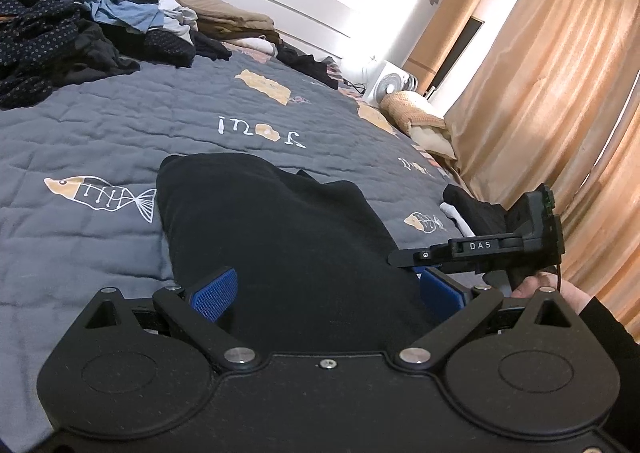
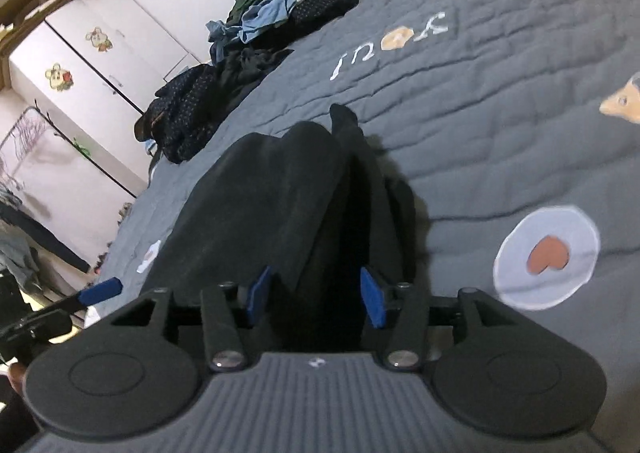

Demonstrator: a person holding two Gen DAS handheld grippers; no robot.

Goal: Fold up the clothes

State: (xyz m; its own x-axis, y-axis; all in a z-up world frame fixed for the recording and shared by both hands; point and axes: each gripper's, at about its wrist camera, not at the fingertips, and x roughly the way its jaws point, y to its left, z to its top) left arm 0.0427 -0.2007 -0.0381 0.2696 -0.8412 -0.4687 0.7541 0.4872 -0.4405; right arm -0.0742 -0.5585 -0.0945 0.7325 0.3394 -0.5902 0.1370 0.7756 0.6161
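grey bedspread (image 1: pixel 100 125), black garment (image 1: pixel 280 237) between left claw (image 1: pixel 328 293) pads

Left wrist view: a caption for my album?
Left gripper over a black garment on a quilted bed.

— Can you tell from your left wrist view whether the left gripper (image 1: pixel 326 295) pinches the black garment (image 1: pixel 272 237)?

— You can't; its right pad (image 1: pixel 442 291) is half hidden behind the right gripper (image 1: pixel 476 249), and the cloth's near end is hidden behind the gripper body.

— And your right wrist view?

— The plate print (image 2: pixel 546 257) on the quilt (image 2: pixel 480 125) is blurred, and the wardrobe stickers (image 2: pixel 98 39) are too small to identify.
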